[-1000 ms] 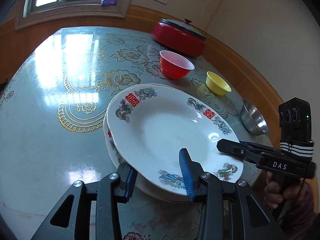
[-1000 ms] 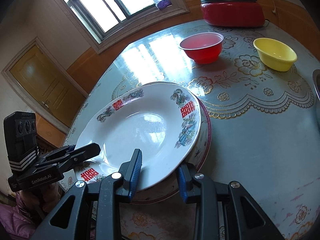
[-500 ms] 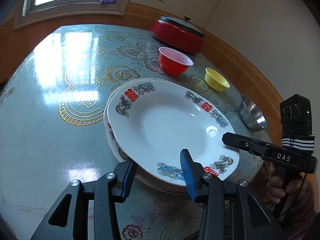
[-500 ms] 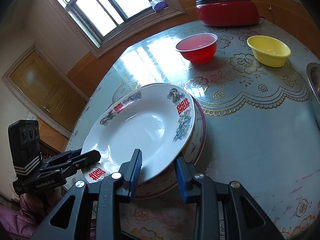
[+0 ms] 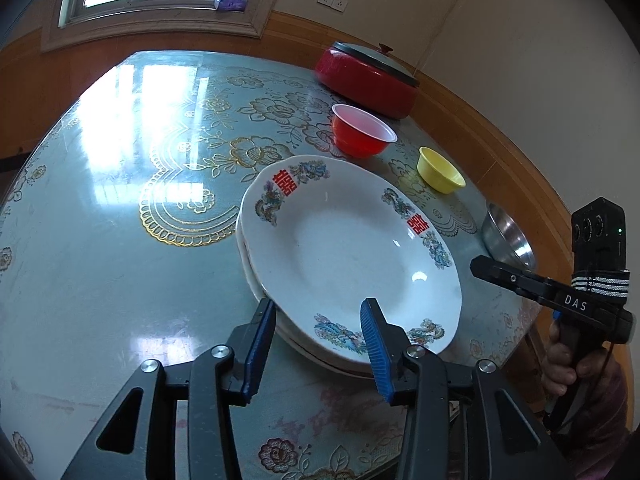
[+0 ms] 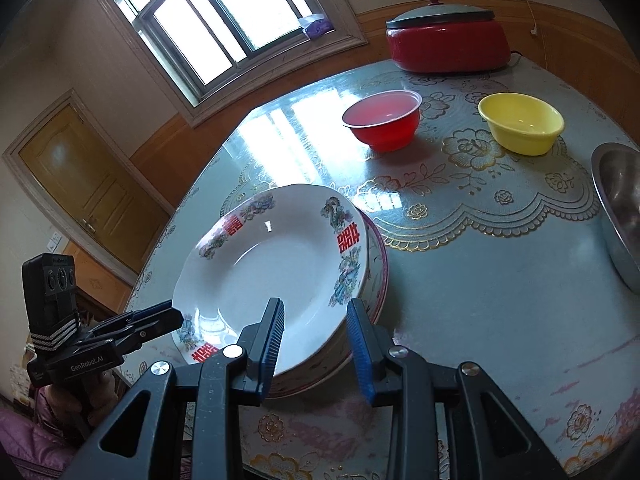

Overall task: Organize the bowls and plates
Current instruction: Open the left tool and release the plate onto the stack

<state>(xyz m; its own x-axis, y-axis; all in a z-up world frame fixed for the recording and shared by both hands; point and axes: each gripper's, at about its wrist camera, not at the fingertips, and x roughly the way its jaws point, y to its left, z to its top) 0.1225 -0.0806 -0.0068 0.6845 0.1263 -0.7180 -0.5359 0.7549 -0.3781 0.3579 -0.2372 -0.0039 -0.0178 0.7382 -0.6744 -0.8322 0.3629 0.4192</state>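
Looking along the left gripper point(image 5: 318, 336), the left wrist view showed its two blue pads standing partly open on either side of the near rim of the top plate point(image 5: 340, 248). One pad lay over the plate's painted border, the other just outside the stack's edge; neither was seen to press on the china. The top plate, white with red characters and floral sprays, sat level on the plate stack point(image 5: 245, 252) near the front edge of the table point(image 5: 100, 240). Beyond it stood a red bowl point(image 5: 362, 136), a yellow bowl point(image 5: 440, 170) to its right, and a steel bowl point(image 5: 506, 236) at the table's right edge. A lidded red cooking pot point(image 5: 368, 76) stood at the far side. The right gripper point(image 5: 480, 266), held in a hand point(image 5: 572, 364), pointed at the plate's right rim with its tip just short of it.

The right wrist view showed the right gripper point(image 6: 316, 336) with its pads likewise apart, straddling the near rim of the top plate point(image 6: 272, 268); no grip was evident. A pink-edged plate of the plate stack point(image 6: 379, 272) showed beneath it. The left gripper point(image 6: 172, 316) met the plate's left rim, though contact could not be confirmed. The red bowl point(image 6: 384, 120), yellow bowl point(image 6: 520, 124) and steel bowl point(image 6: 620, 212) stood well apart from the stack, with the red cooking pot point(image 6: 444, 40) behind them on the table point(image 6: 480, 300).
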